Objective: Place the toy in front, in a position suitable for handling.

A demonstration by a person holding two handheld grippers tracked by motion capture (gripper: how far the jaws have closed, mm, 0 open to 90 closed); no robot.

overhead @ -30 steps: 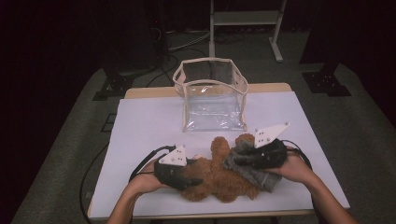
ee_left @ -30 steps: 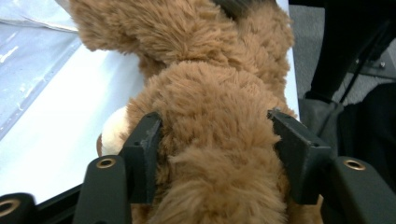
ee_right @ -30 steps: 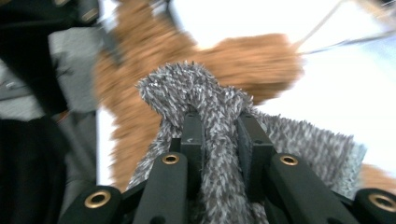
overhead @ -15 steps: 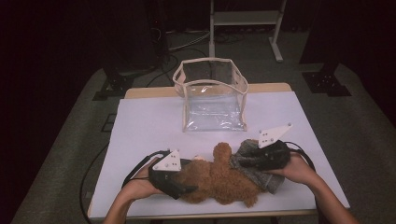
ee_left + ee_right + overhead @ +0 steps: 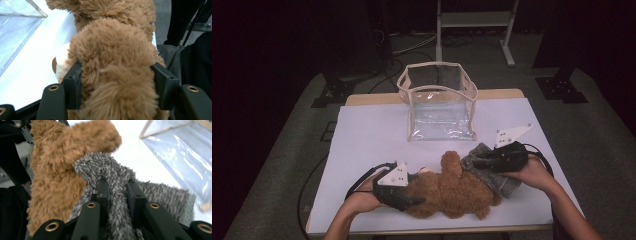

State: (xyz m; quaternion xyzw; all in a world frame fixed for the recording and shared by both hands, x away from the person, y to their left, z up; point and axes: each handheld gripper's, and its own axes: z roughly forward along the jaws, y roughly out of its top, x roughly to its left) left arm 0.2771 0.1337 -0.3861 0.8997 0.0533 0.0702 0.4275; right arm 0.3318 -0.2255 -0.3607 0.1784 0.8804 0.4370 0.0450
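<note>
Brown plush forms the body of the teddy bear point(image 5: 452, 187), which lies on its side on the white bench point(image 5: 372, 130), near the front edge and in front of the clear bag. A grey knitted garment point(image 5: 492, 172) sits at the bear's right end, partly on the toy and partly spread on the bench.

Left gripper point(image 5: 404, 192): positioned at the bear's left end, near the pale muzzle. In the left gripper view the fingers point(image 5: 72, 86) stand on either side of a thick lobe of fur, and the plush bulges between them. The jaws have just been closing after a brief widening, and the fur fills the gap from pad to pad (contact on both sides is visible), so the toy is grasped.

Right gripper point(image 5: 484, 161): resting over the grey garment at the bear's right. In the right gripper view the fingers point(image 5: 103, 192) are clenched on a raised fold of the grey knit, with the brown fur just beside it to the left.

Clear plastic bag point(image 5: 439, 102) with pale trim stands upright and open at the middle of the bench, behind the bear and apart from it.
</note>
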